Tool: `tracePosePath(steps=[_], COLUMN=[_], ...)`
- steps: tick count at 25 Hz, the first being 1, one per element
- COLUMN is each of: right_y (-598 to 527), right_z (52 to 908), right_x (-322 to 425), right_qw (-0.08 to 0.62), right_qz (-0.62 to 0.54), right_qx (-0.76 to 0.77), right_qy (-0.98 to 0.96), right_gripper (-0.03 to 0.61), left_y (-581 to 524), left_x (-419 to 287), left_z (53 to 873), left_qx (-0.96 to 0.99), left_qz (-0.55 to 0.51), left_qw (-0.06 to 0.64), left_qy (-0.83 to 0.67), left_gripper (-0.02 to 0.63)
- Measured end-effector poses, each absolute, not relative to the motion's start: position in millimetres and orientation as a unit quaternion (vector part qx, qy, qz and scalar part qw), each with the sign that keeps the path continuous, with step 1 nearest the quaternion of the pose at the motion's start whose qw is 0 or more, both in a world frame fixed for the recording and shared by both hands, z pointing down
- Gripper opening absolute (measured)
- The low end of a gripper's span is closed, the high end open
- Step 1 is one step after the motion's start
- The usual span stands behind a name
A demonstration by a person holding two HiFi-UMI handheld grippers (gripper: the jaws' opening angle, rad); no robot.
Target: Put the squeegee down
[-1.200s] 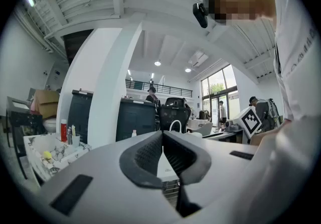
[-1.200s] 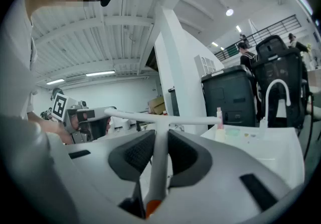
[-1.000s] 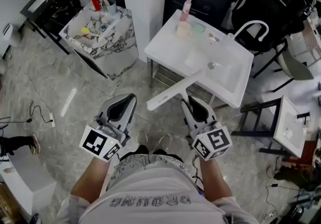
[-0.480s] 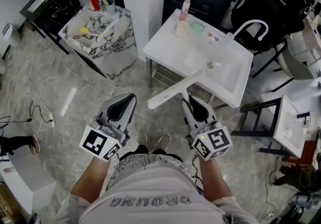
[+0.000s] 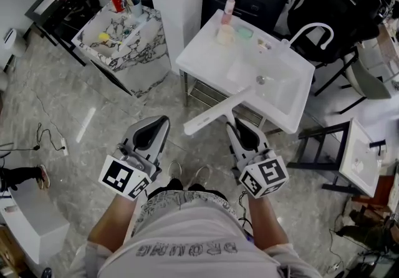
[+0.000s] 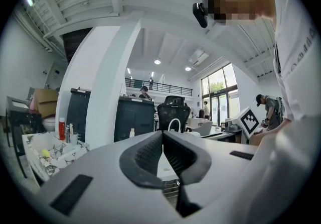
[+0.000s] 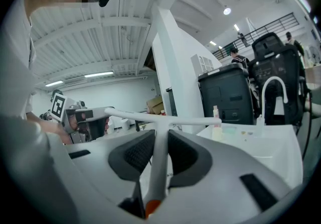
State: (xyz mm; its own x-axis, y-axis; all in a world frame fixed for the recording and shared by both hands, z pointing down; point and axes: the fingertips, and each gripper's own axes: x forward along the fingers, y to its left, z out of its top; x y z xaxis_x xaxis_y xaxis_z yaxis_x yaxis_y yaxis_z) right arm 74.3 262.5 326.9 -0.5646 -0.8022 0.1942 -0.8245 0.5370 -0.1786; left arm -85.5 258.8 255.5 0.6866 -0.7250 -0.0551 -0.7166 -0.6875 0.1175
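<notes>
- The squeegee (image 5: 218,108) is off the ground in front of the near edge of the sink bench (image 5: 202,62). Its handle runs back toward me and its long white blade lies crosswise.
- From my head view, the blade's far end overlaps the sink bench's near edge. The other end hangs out over the floor.
- My right claw (image 5: 239,130) is clamped on the handle, with both pads pressing its sides and the orange butt end sitting low between them.
- My left claw (image 5: 156,127) is closed on nothing, with its pads meeting at the tips. It hangs to the left of the sink bench and is not involved.
- I judge the put-down has not begun, since nothing of the squeegee rests on a surface yet.
- The best landing spot looks like the bare white top at the near left of the sink bench. It lies short of the cup (image 5: 225,35) and the bottle (image 5: 230,9) at the back, and left of the basin (image 5: 274,90).
- To do it well, I would carry the blade forward over that patch and keep it level. I would lower it until the whole blade lies flat.
- Then I would part the pads and back out along the handle's line, so that I do not drag it off the edge.
</notes>
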Motion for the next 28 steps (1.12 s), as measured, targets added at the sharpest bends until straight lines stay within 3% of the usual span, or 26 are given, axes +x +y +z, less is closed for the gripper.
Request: tracePosePath(steps=[28], right_y=[259], right_z=[333], right_x=[119], right_qw=[0.04], right_qz=[0.121], right_qx=[0.439], right_qy=[-0.889], right_gripper=[0.092], left_y=[263], left_x=[-37], left_z=[265], left_qx=[0.909], left_qz=[-0.046], left_qw=[0.04], left_qy=[-0.413], left_gripper=[0.021])
